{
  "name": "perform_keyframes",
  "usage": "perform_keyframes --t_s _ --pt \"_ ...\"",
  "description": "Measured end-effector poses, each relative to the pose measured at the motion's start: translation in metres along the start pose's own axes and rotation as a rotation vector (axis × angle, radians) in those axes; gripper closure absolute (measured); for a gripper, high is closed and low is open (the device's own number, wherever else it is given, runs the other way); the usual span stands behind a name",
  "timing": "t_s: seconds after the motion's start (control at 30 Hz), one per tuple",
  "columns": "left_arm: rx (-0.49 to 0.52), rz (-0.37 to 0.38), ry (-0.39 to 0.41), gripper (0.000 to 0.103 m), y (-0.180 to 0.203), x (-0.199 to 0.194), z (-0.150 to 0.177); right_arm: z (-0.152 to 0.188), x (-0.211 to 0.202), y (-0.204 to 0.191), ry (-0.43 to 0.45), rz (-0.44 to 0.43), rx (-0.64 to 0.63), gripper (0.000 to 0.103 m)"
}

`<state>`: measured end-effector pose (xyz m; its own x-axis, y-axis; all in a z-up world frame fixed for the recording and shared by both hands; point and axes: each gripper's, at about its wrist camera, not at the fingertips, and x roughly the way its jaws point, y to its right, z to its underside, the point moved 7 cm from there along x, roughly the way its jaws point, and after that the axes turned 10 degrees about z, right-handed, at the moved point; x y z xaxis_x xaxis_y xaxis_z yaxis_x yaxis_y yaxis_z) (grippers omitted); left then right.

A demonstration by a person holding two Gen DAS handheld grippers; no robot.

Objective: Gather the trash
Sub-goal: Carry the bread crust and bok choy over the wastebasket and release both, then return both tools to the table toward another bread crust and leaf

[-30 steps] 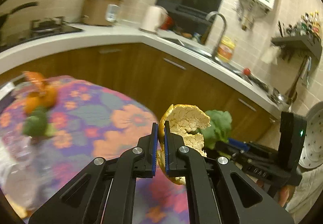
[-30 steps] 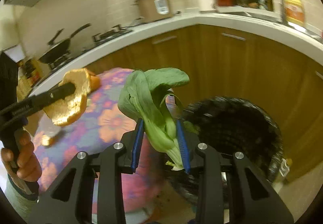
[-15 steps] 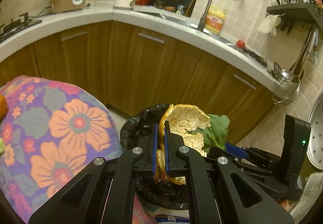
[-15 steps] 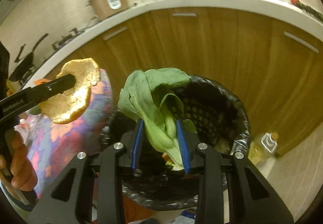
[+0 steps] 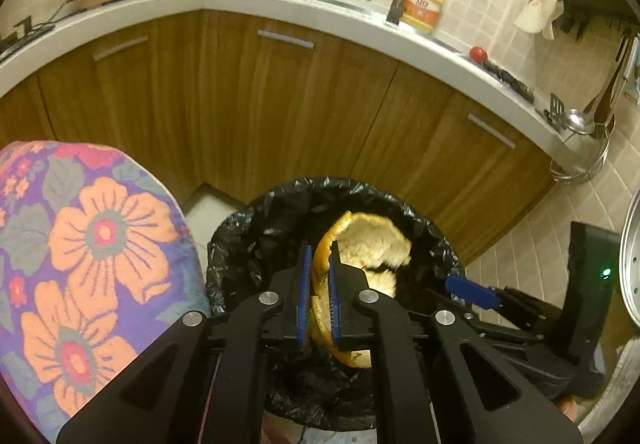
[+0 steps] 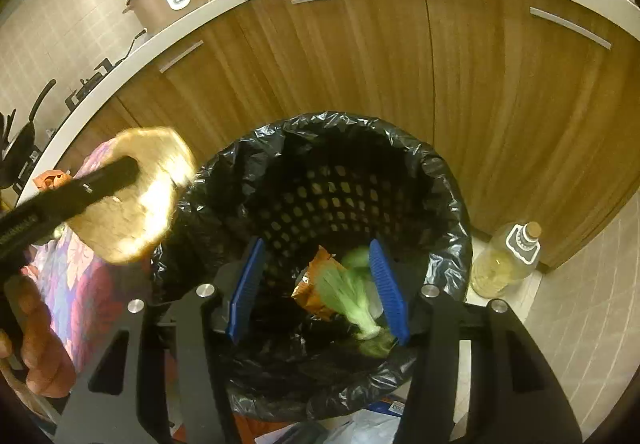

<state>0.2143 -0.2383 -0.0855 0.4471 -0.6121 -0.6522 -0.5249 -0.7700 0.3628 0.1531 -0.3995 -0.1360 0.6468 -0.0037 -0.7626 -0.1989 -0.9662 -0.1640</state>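
My left gripper (image 5: 319, 264) is shut on an orange peel (image 5: 372, 244) and holds it over the black-lined trash bin (image 5: 240, 236). In the right wrist view the peel (image 6: 132, 204) shows at the left, beside the bin's rim (image 6: 448, 180). My right gripper (image 6: 316, 276) is open above the bin. The green bok choy (image 6: 352, 292) is blurred and loose inside the bin, between the blue pads, next to an orange wrapper (image 6: 316, 284). The right gripper's blue pad (image 5: 472, 290) also shows in the left wrist view.
A table with a flowered cloth (image 5: 80, 244) stands left of the bin. Wooden cabinets (image 6: 400, 64) curve behind it. A bottle of yellow oil (image 6: 508, 260) stands on the floor to the right of the bin. Papers lie on the floor (image 6: 360, 424) in front.
Both grippers moved from over the table to above the bin. My right gripper opened and the bok choy fell into the bin. The left still holds the peel.
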Motion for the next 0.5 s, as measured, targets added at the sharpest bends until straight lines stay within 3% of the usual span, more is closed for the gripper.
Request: perform_keyframes --t_s 0.03,0.13,0.23,0.33,0.5 --pt "0.002 -0.001 -0.008 0.094 0.000 0.001 0.001 0.000 -0.002 0.001 0.000 0.001 0.001 0.052" --pt "0.004 0.001 -0.016 0.076 0.000 0.001 0.005 0.001 -0.011 -0.002 0.010 0.002 -0.013 0.052" --pt "0.006 -0.005 -0.009 0.073 0.000 -0.005 0.007 0.003 -0.017 -0.009 0.015 -0.002 -0.028 0.052" --pt "0.006 0.010 0.009 0.056 0.001 -0.016 0.008 0.003 -0.026 -0.020 0.029 0.002 -0.051 0.052" --pt "0.034 0.013 0.046 0.054 0.002 -0.048 0.014 0.003 -0.048 -0.041 0.065 -0.007 -0.081 0.052"
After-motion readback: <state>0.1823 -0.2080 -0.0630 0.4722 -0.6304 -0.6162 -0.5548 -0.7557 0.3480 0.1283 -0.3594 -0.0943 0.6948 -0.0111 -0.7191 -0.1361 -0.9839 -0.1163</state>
